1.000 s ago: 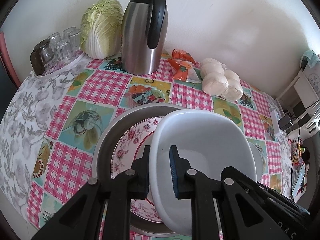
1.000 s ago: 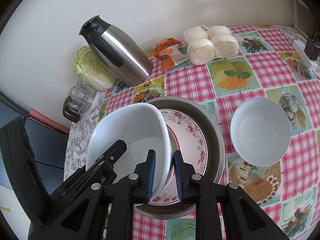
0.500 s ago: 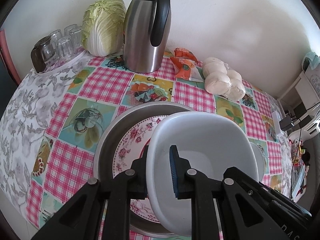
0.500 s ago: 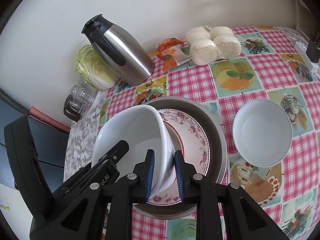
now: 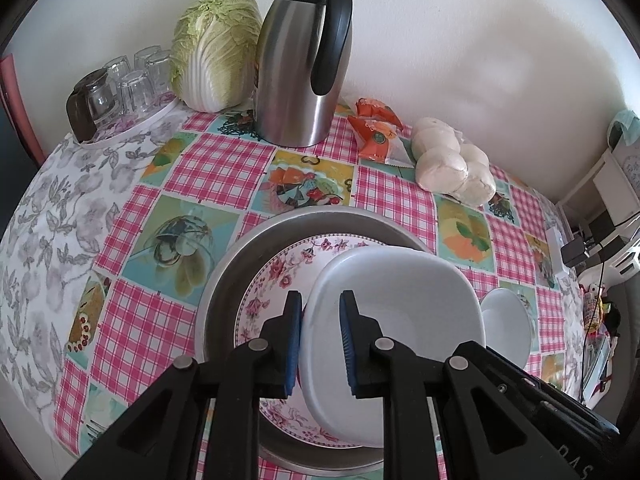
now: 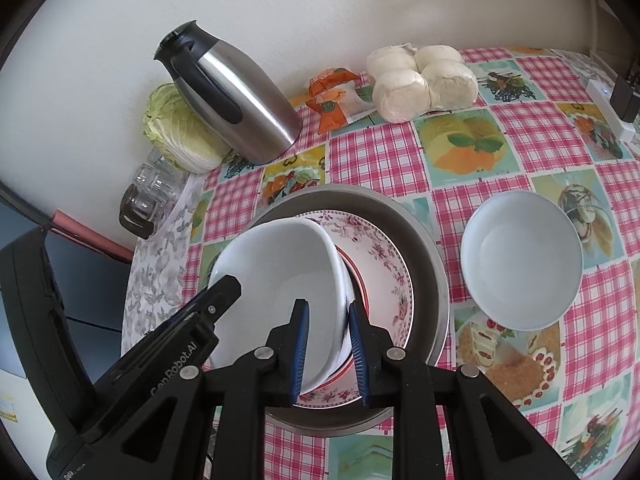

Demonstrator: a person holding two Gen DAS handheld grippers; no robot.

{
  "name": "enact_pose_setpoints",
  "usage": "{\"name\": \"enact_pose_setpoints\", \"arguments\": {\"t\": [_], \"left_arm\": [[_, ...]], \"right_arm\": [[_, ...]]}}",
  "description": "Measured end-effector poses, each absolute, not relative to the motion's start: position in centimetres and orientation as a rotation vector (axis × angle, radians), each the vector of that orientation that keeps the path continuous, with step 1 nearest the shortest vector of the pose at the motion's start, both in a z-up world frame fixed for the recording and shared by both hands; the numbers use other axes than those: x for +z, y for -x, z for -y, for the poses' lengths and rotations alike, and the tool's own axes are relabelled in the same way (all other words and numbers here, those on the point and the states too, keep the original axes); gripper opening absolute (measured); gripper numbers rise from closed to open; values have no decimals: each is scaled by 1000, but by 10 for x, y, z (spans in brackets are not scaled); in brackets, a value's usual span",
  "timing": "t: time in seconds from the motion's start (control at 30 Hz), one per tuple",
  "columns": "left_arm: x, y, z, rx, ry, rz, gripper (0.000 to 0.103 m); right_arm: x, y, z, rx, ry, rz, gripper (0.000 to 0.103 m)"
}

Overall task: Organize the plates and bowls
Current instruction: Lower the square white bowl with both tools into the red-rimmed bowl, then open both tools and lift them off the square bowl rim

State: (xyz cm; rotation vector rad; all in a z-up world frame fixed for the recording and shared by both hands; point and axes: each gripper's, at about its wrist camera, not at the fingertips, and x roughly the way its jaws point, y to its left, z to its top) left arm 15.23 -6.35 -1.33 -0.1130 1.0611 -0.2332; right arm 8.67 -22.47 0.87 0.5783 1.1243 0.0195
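Both grippers clenched the square white bowl (image 5: 394, 300) — left gripper (image 5: 320, 344) on its near-left rim, right gripper (image 6: 328, 354) on the opposite rim — held tilted just above the floral plate (image 6: 384, 268) in the metal pan (image 6: 432, 256), directly ahead of both.

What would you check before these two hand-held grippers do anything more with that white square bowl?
1. Left hand-held gripper straddles the white square bowl rim: ok.
2. Right hand-held gripper straddles the opposite rim: ok.
3. Pads clamped firmly: cannot tell.
4. Bowl over the floral plate in the metal pan: ok.
5. Bowl level: not ok, tilted.
6. Round white bowl apart from the pan: ok.
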Motion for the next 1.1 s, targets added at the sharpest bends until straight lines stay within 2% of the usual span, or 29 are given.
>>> {"name": "enact_pose_setpoints", "arguments": {"t": [0.37,0.4,0.53,0.6,0.63,0.7,0.73,0.8,0.87,0.93,1.0,1.03,1.1], "left_arm": [[4,-149,59,-238,131,-1025,21],[5,-149,58,-235,131,-1024,23],[10,-148,52,-211,135,-1013,52],[13,-148,47,-199,145,-1006,56],[14,-149,45,-193,151,-1004,59],[14,-149,41,-180,158,-1004,66],[14,-150,39,-172,156,-1004,73],[13,-151,38,-162,140,-1002,79],[12,-152,38,-152,123,-1002,80],[11,-153,38,-130,95,-1002,82],[10,-153,37,-126,84,-998,83],[9,-154,37,-124,82,-996,87],[9,-154,35,-114,83,-984,98]], "right_arm": [[22,-82,232,37,-609,-1085,24],[24,-82,232,31,-604,-1081,24],[30,-80,234,15,-597,-1073,23],[30,-80,236,0,-597,-1077,24],[30,-80,237,-10,-594,-1079,27],[28,-80,239,-34,-593,-1085,43],[28,-80,241,-44,-592,-1087,47],[27,-80,243,-60,-591,-1087,61],[26,-81,245,-74,-587,-1087,67],[24,-82,246,-76,-590,-1088,69],[23,-82,247,-73,-601,-1089,80],[22,-82,247,-74,-602,-1088,83],[21,-82,247,-77,-594,-1089,102]]}}
